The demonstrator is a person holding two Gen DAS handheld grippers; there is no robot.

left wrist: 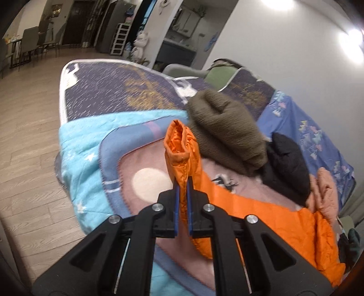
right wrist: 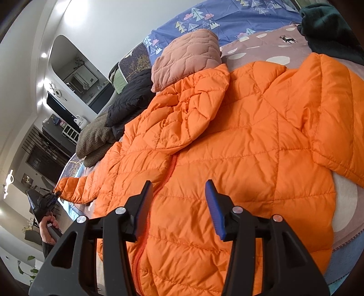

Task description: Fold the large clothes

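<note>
This is someone's home, an open living space with a bed or large mattress (left wrist: 95, 91) sitting out in it. Blankets are covering it: a pale blue fleece with stars (left wrist: 77, 145), a pinkish one with a deer print (right wrist: 273, 43), and a blue sheet patterned with little trees (right wrist: 204, 18). Folded clothes are lying in a row along it. Wood-look flooring (left wrist: 25, 136) is running back toward a dining table with grey chairs (left wrist: 29, 43) and a dark door. A white plush toy (left wrist: 141, 45) is standing by a small white shelf rack (left wrist: 120, 38), and kitchen-style cabinets are showing through an opening behind it.
</note>
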